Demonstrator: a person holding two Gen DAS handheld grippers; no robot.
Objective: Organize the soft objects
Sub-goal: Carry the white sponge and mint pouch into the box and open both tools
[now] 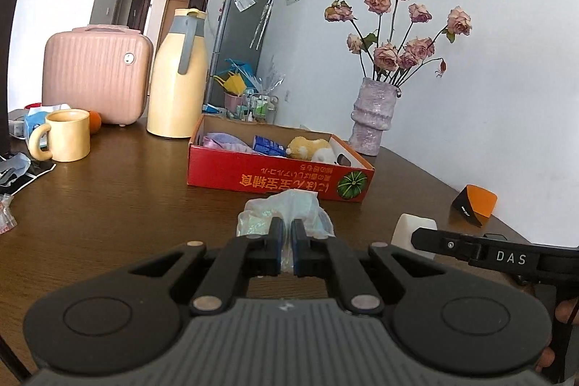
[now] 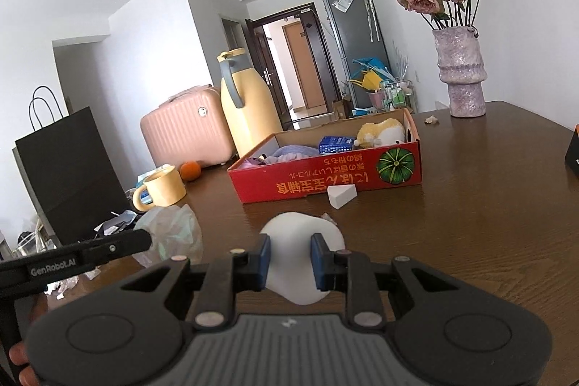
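Left gripper (image 1: 286, 234) pinches plastic bag (image 1: 289, 208); right gripper (image 2: 290, 257) clamps white sponge (image 2: 302, 237), probably. Lift both w/o squeezing, to red box (image 1: 278, 178) at 12 o'clock.

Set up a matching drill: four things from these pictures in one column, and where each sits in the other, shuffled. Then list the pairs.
Things
1. crumpled clear plastic bag
2. rounded white foam sponge
3. white wedge-shaped sponge
4. yellow plush toy

Places
A. inside the red cardboard box
B. pinched in the left claw
C. on the brown wooden table, in front of the box
D. between the fingers of the right claw

Pairs: 1-B, 2-D, 3-C, 4-A
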